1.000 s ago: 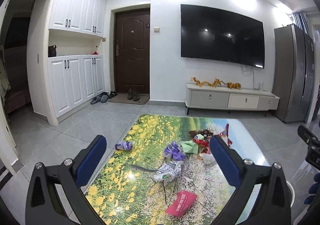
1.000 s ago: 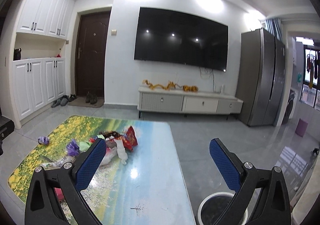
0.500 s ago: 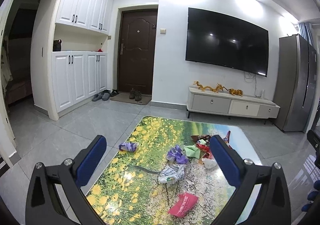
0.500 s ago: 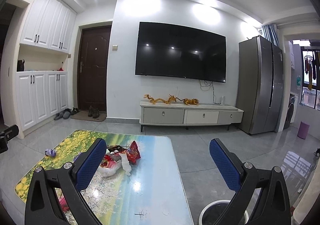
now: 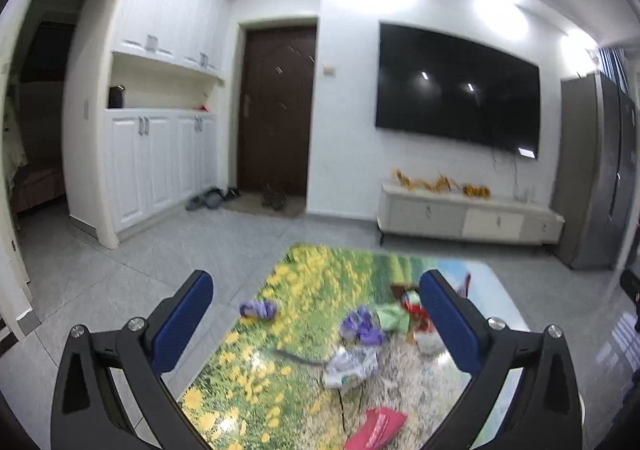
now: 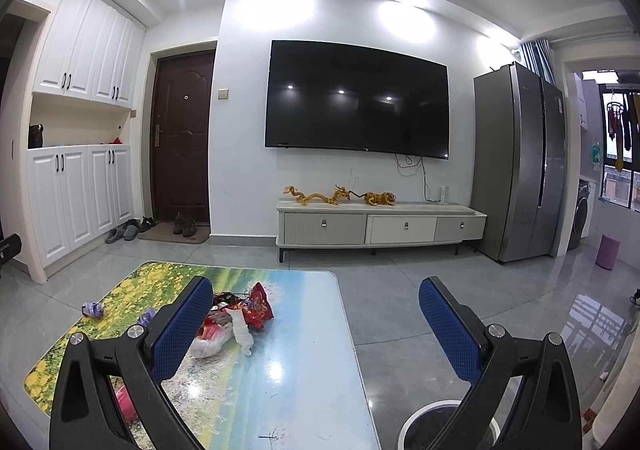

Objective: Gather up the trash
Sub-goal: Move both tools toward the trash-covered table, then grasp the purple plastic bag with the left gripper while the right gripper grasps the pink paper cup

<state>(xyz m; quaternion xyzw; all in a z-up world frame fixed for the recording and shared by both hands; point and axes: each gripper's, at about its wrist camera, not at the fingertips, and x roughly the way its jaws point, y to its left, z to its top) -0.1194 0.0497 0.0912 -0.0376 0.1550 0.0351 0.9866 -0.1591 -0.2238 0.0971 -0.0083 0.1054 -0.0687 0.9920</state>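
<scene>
While both of your tongs hang above the near end of the low, glossy counter printed with a yellow-flower meadow and blue sky (image 6: 304, 354), neither holds anything: the left tongs (image 5: 316, 324) are spread wide with blue pads apart, and the right tongs (image 6: 316, 324) are spread equally wide.

Trash lies scattered on the counter. In the left wrist view, a small crumpled purple wrapper (image 5: 258, 308) sits alone near the counter's left edge, well apart from the rest. A second crumpled purple wrapper (image 5: 362, 326) lies beside a green wrapper (image 5: 394, 320). A crumpled white printed wrapper (image 5: 350, 364) is nearer you, and a flat pink-red packet (image 5: 378, 426) lies nearest. The packet carries white writing; it is too blurred to read. That view is motion-blurred overall.

In the right wrist view, a red snack bag (image 6: 258, 306) tops a heap with a clear plastic bag (image 6: 212, 342) and a white crumpled piece (image 6: 242, 328); your left pad partly hides the heap. A round white-rimmed bin (image 6: 440, 416) stands on the grey tile floor just beside the counter's right edge, between your right tongs' fingers.

Beyond: wall-mounted black television (image 6: 356, 99), white drawer cabinet (image 6: 380, 226) with golden dragon figures (image 6: 340, 195), grey refrigerator (image 6: 520, 165), brown door (image 6: 180, 137). No brand is legible.
</scene>
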